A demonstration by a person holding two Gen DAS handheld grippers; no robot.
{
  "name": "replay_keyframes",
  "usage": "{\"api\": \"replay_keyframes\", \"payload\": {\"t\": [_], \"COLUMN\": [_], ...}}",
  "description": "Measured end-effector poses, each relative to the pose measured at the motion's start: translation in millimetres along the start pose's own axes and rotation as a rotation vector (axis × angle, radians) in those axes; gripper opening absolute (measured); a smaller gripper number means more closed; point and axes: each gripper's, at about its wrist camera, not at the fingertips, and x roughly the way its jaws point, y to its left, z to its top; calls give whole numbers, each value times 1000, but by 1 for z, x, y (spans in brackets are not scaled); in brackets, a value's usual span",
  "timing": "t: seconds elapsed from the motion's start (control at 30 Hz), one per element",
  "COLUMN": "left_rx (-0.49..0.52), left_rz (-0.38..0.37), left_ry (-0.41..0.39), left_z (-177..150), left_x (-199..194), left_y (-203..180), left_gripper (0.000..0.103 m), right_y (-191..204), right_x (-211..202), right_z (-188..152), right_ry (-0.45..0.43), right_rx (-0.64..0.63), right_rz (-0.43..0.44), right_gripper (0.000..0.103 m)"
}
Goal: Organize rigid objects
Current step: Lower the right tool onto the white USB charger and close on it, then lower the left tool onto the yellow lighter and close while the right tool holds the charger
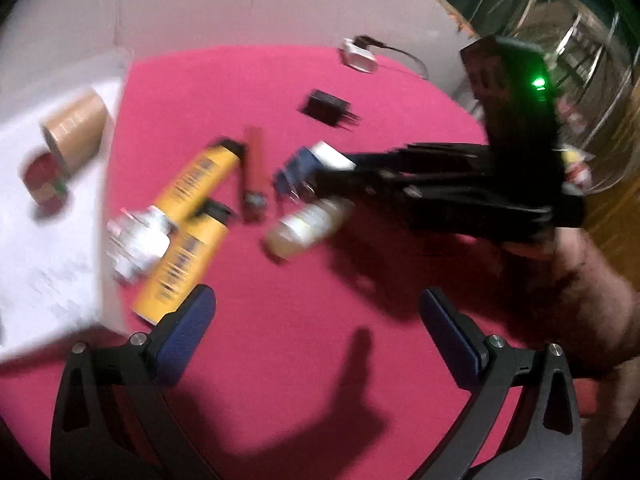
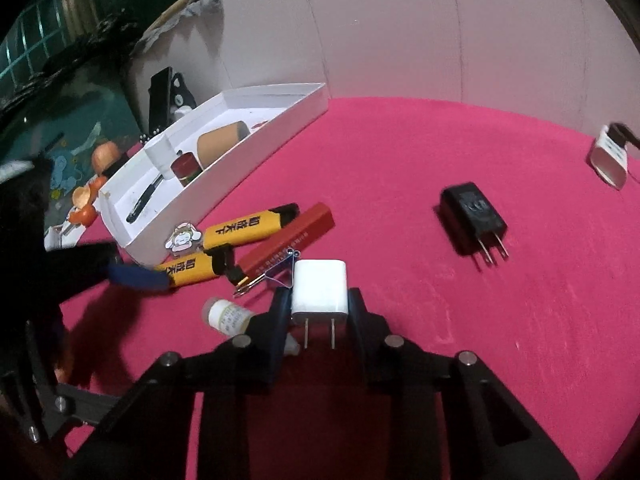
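Several items already lie in the white tray (image 2: 280,118) at far left: a brown tube (image 2: 222,142), a red can (image 2: 186,168), a white cylinder (image 2: 158,156) and a dark pen-like tool (image 2: 144,200). Most of the job looks unfinished. On the pink cloth (image 2: 400,200) remain two yellow tubes (image 2: 240,230), a red box (image 2: 292,236), a small vial (image 2: 226,314), a cartoon charm (image 2: 182,240), a black charger (image 2: 474,216) to the right and a white device (image 2: 608,156) at far right. The right gripper (image 2: 320,300) is clenched on a white charger (image 2: 320,290), prongs toward the camera, just above the cloth near the red box. The left gripper (image 1: 316,316) hangs released with nothing between its pads, near the yellow tubes.
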Motion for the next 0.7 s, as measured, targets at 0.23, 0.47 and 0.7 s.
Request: {"api": "replay_keyframes", "payload": {"t": [0.23,0.47,0.7], "left_rx": [92,149,182], "left_rz": [188,244,345], "left_ry": [-125,9,52], "left_z": [6,18,26], "left_x": [-24,8,27], "left_y": [-13,-6,-9], "left_gripper": [103,103,103], "right_y": [-15,-19,-18], "right_x": [-9,-7,-7], "right_z": [-7,-8,-8], "right_ry": [-12,-10,-9], "right_rx": [64,103,103], "right_rz": [-27,-1,-2], "right_gripper": [28,28,28]}}
